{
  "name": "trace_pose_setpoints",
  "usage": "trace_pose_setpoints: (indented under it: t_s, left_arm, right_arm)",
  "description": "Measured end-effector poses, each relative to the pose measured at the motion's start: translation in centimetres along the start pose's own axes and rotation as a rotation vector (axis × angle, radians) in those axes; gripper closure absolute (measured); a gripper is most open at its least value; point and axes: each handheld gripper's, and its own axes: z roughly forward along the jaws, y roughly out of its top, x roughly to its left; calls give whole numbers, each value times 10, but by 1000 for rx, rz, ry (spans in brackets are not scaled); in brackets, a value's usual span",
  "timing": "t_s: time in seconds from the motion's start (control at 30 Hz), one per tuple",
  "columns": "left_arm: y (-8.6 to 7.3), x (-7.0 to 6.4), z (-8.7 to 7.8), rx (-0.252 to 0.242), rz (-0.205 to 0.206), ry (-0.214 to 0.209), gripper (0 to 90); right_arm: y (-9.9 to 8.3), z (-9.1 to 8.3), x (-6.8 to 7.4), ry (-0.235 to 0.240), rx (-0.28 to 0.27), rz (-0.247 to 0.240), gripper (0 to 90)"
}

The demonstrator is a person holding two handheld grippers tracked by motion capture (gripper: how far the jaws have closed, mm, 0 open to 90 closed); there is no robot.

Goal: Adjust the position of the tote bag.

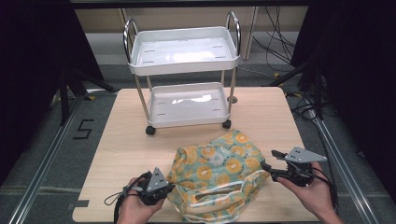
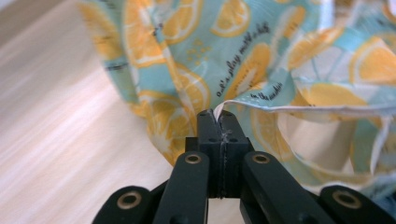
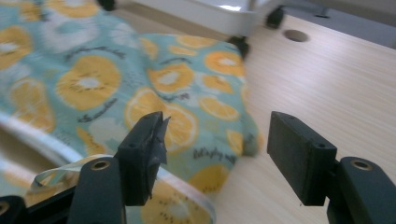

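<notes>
Two grippers at a fruit-print bag on the worktop.

High view: the bag lies at 6 o'clock on the worktop, a white cart at 12 o'clock. The left gripper touches the bag's 9 o'clock edge; the right gripper sits at its 3 o'clock side.
Left gripper view: the jaws are clenched on a fold of the bag.
Right gripper view: the jaws stand wide apart, released, over the bag's edge.

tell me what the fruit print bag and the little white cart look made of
Bag: soft woven-looking cloth, matte; it creases and folds where the left gripper pinches its edge. Cart: glossy white trays, likely painted metal or plastic, with shiny chrome-like posts.
</notes>
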Motion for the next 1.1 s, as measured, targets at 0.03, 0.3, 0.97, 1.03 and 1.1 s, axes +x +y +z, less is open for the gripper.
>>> trace_pose_setpoints:
  t_s: [0.03,0.3,0.97,1.03,1.1]
  left_arm:
    - [-1,1,1,-23,-32,9,894]
    - [0,22,-2,-38,-75,74,894]
    - [4,23,-3,-72,-80,74,890]
    - [3,23,-4,-78,-81,60,886]
    - [3,23,-7,-77,-76,60,874]
  right_arm:
    - [1,3,0,27,-10,-50,349]
    - [6,-2,-1,153,62,-158,240]
    - [4,32,53,273,357,-587,713]
    - [4,36,55,286,383,-572,836]
    - [8,37,54,292,392,-546,900]
